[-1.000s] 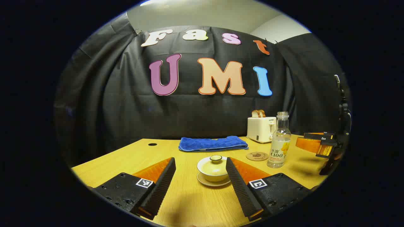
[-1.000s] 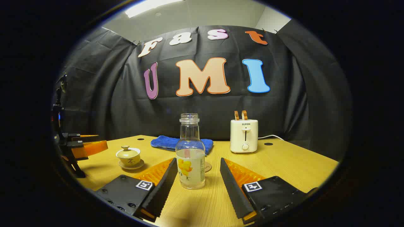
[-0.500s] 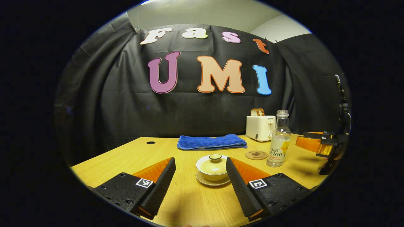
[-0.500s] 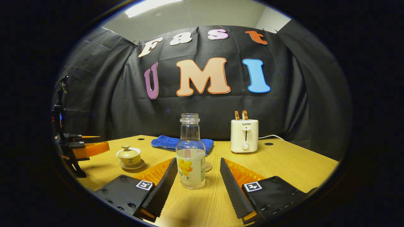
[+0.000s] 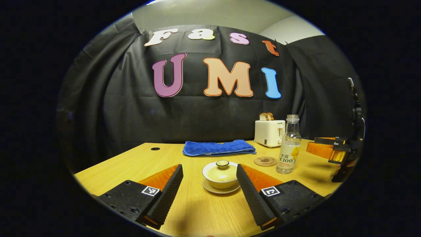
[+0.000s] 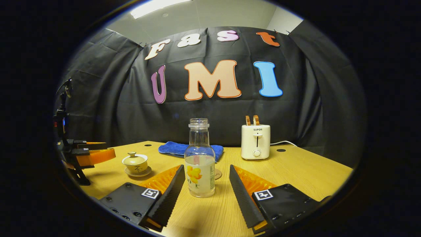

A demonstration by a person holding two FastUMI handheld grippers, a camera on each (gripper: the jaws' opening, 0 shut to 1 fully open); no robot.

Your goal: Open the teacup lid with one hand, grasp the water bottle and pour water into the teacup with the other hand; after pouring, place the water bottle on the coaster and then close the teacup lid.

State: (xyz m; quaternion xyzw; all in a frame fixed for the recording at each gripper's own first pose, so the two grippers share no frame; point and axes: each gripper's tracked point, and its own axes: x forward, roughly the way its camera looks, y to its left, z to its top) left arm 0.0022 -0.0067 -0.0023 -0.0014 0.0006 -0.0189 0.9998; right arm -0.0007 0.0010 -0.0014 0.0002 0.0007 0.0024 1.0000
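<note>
Left gripper (image 5: 209,184) wide, framing lidded cream ceramic teacup (image 5: 220,173) at lower centre. Right gripper (image 6: 205,189) wide, flanking clear glass water bottle (image 6: 200,164) at centre.

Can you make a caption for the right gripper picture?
Open right gripper lined up on an uncapped bottle standing on the table.

- A staged recording booth, not a real kitchen: black cloth wall (image 6: 210,112) drapes behind from 9 to 3 o'clock.
- Wooden table (image 6: 296,168) has cable holes.
- Household props: toaster (image 6: 255,141) at 1 o'clock, blue towel (image 5: 218,147) at 12.
- Plain ceiling with a light panel (image 6: 158,6).
</note>
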